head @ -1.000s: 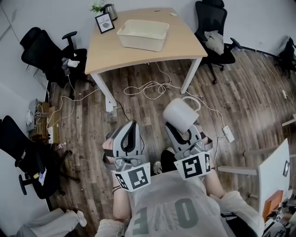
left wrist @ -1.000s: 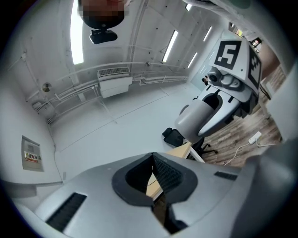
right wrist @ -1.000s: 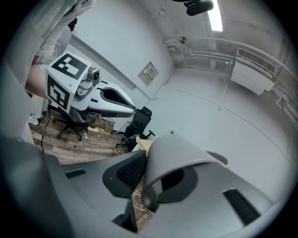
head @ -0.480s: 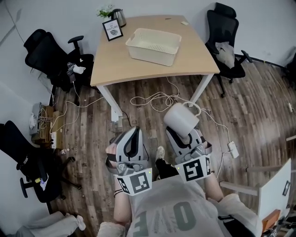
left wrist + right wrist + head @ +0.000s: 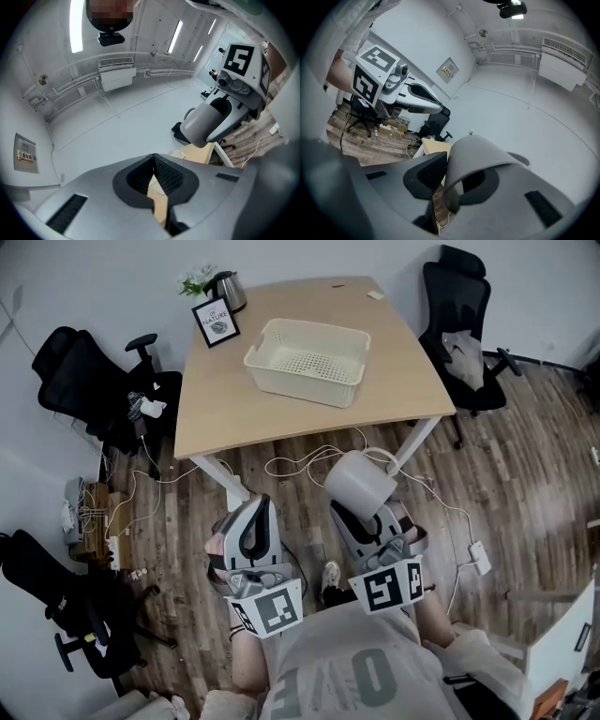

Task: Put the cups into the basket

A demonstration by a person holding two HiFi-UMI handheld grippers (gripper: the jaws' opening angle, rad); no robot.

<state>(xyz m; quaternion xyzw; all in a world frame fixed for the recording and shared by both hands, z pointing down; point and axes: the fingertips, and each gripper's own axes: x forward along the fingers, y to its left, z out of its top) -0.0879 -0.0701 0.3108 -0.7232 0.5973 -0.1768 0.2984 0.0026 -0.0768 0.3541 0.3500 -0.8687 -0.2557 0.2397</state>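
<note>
Head view, looking steeply down on an office with a wood-plank floor [image 5: 506, 456]. I hold a gripper in each hand, low in the picture at about six o'clock.

My right gripper [image 5: 367, 519] has its jaws closed on the wall of a white mug [image 5: 359, 482]. In the right gripper view, one ribbed pad [image 5: 431, 172] presses the outside of the mug [image 5: 478, 154] while the other jaw sits inside its mouth. The mug is tilted and hangs in the air above the floor, with its handle toward two o'clock.

My left gripper [image 5: 255, 512] is just beside it, at nine o'clock of the right one. It holds nothing. In the left gripper view its jaw tips [image 5: 153, 161] meet.

At twelve o'clock from the mug stands a light wooden table [image 5: 216, 399]. On it sits a cream perforated plastic basket [image 5: 300, 385], well apart from the mug. At ten o'clock of the basket stand a small framed picture [image 5: 215, 320] and a metal kettle [image 5: 228, 289]. Black office chairs [image 5: 84, 381] stand around the table, and cables [image 5: 300, 460] trail on the floor.
</note>
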